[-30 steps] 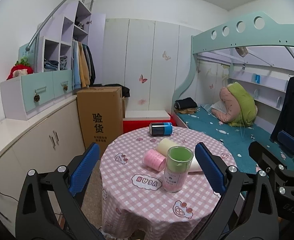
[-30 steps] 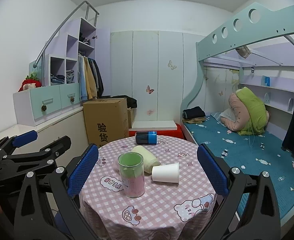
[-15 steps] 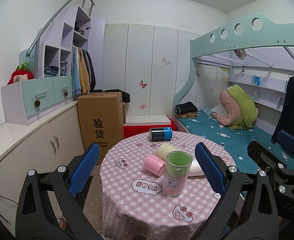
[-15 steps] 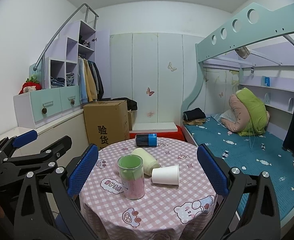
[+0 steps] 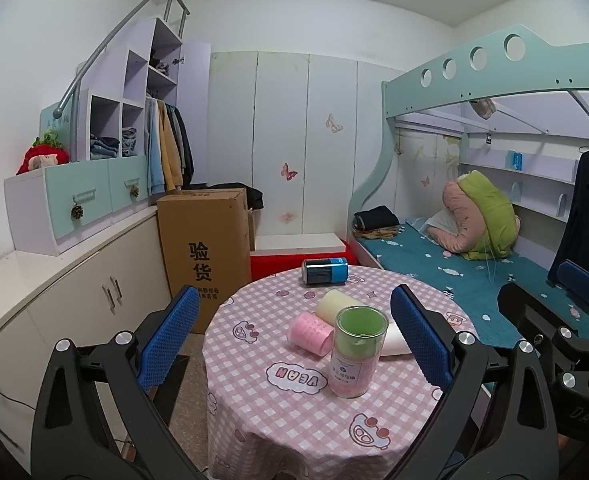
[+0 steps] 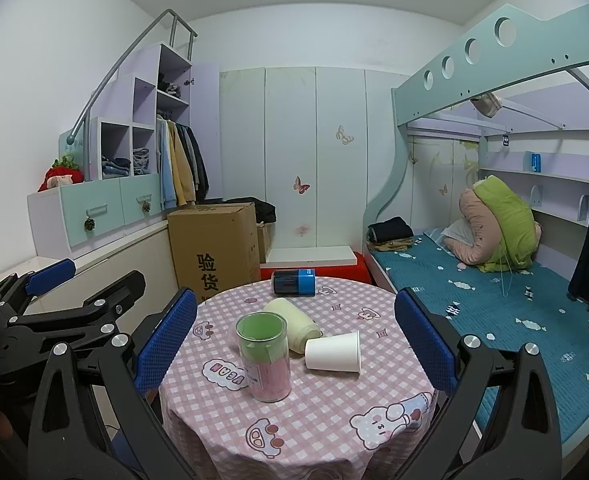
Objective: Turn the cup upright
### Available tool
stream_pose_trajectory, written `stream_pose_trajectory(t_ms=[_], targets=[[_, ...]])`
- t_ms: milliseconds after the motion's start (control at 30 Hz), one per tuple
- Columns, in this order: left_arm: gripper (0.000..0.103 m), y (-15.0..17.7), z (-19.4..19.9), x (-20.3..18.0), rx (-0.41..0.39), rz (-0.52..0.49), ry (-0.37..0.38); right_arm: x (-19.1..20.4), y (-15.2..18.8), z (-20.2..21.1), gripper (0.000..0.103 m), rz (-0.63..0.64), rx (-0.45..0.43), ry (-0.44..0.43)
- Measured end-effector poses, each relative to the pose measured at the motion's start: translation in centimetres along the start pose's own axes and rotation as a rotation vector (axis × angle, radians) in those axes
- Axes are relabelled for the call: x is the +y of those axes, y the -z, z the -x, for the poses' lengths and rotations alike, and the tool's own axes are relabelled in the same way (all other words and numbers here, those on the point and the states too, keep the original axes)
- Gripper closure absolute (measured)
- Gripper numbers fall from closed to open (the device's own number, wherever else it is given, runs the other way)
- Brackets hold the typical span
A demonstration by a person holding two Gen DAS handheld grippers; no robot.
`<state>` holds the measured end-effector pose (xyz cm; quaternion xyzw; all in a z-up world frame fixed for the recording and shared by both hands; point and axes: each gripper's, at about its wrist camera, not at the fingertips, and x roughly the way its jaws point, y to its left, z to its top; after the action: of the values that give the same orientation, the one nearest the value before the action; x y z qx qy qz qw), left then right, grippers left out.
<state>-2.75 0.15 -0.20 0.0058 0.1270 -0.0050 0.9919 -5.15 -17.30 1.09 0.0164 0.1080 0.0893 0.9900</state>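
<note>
so: white cup on its side, right fingers nearer

left wrist view: the left gripper [image 5: 294, 328] hangs in front of the round desk [image 5: 278, 412] with its fingers [image 5: 170, 336] spread wide and nothing between them. an upright clear jar [image 5: 356, 352] with a green inside stands closest, and it hides most of the white paper cup [image 5: 392, 342], of which only a pale sliver shows behind the jar's right side. a pink roll [image 5: 310, 334] and a cream roll [image 5: 336, 308] lie left of and behind the jar, and a blue can [image 5: 325, 271] lies on its side at the far edge.

right wrist view: the right gripper [image 6: 294, 336] is also wide open and empty, well short of the desk things. the cup lies in plain sight on the checked cloth, just right of the jar and touching the cream roll. its long axis runs across the view, left to right, with the wider rim end to the right and the narrower base end toward the jar. it sits a little right of centre between these fingers, unobstructed, so the right hand looks better placed to reach it; the jar stands in the left hand's way.
</note>
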Motion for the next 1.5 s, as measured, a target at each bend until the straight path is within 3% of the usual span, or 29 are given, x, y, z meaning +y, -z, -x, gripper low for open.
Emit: stream_pose_trajectory(t_ms=[1500], targets=[[0.006,-0.3,-0.5,0.47,-0.014,-0.01,-0.01,0.25,-0.19,-0.31,0.007,-0.004,0.004,-0.001]])
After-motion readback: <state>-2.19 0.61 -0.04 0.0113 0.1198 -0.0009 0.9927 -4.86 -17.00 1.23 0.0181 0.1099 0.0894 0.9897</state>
